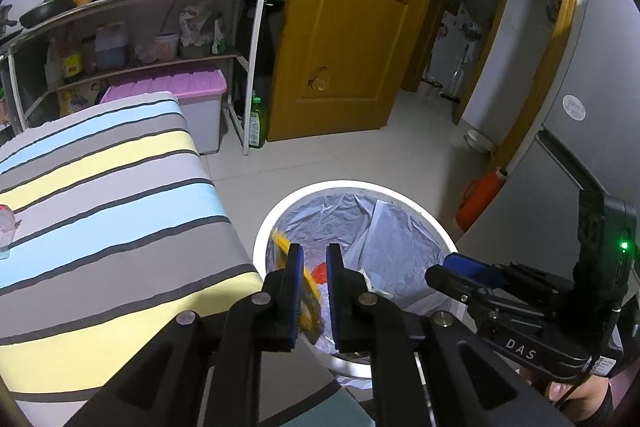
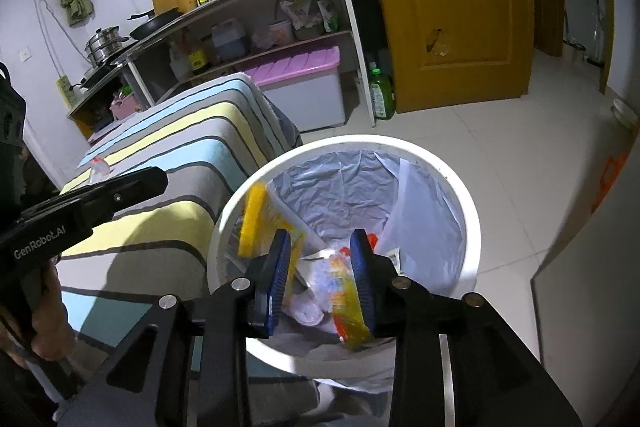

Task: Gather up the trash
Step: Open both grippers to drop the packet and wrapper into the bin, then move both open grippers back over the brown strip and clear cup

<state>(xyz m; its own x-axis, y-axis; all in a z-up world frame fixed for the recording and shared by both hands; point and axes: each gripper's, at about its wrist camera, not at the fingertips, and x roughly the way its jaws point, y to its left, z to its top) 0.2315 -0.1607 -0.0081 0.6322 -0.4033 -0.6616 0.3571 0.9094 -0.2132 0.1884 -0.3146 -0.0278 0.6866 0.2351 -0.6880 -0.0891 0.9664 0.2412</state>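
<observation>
Yellow wrapper [image 2: 264, 223] dropping into white bin [image 2: 472, 227], blurred, long axis tilting steeply, lying just left of and ahead of right gripper [image 2: 322, 267]. Sitting between left gripper [image 1: 311, 267] fingers in left view, contact unclear. Red-yellow wrapper [image 2: 348, 311] lying against right gripper's right finger; held or loose, cannot tell. Both jaws standing part open, hovering directly over bin. Crumpled trash [image 2: 98, 167] remaining on striped cover [image 2: 180, 155], far left, nearer left gripper.

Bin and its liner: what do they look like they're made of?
Bin: probably rigid plastic, white and smooth, judging by its even moulded rim with a soft sheen. Liner: thin plastic film, pale grey-blue, slightly glossy, going by the fine crinkles and folds all over it.
</observation>
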